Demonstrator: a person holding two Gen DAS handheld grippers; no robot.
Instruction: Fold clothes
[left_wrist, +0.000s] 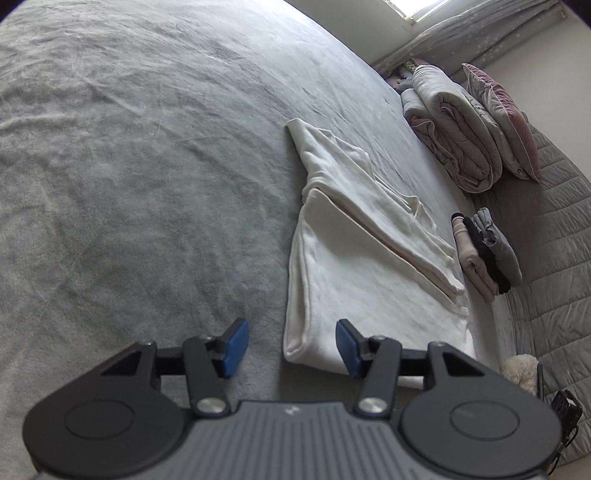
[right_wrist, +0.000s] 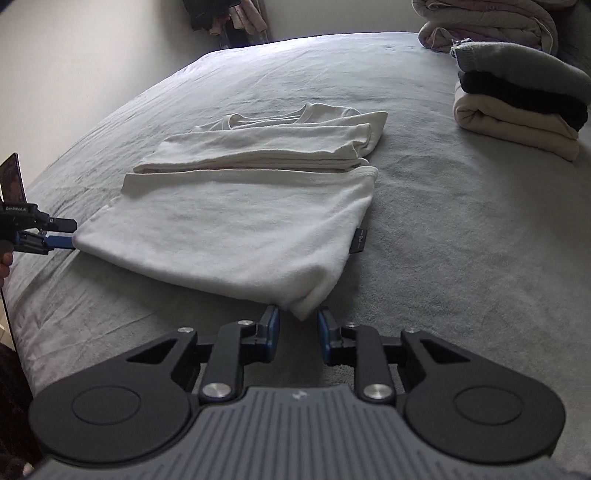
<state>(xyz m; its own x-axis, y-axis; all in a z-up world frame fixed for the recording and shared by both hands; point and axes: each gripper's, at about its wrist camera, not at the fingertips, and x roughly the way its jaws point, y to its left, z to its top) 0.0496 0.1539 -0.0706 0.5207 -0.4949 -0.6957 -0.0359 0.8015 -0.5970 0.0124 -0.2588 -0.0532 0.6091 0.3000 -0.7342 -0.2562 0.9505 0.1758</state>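
Observation:
A cream long-sleeved top (left_wrist: 369, 266) (right_wrist: 236, 225) lies flat on the grey bed sheet (left_wrist: 129, 184) with its sleeves folded across the body. My left gripper (left_wrist: 291, 347) stands open, and one hem corner of the top lies between its blue pads (left_wrist: 234, 347) without being pressed. In the right wrist view that left gripper (right_wrist: 70, 233) sits at the top's far-left corner. My right gripper (right_wrist: 298, 326) is at the other hem corner. Its jaws stand narrow, the cloth tip just between the fingertips, and I see no firm pinch.
A stack of folded clothes (right_wrist: 517, 110) (left_wrist: 484, 251), beige, black and grey, sits on the bed beyond the top. Rolled quilts (left_wrist: 450, 129) and a pink pillow (left_wrist: 498, 118) lie at the headboard. A person's hand (right_wrist: 4, 264) holds the left gripper.

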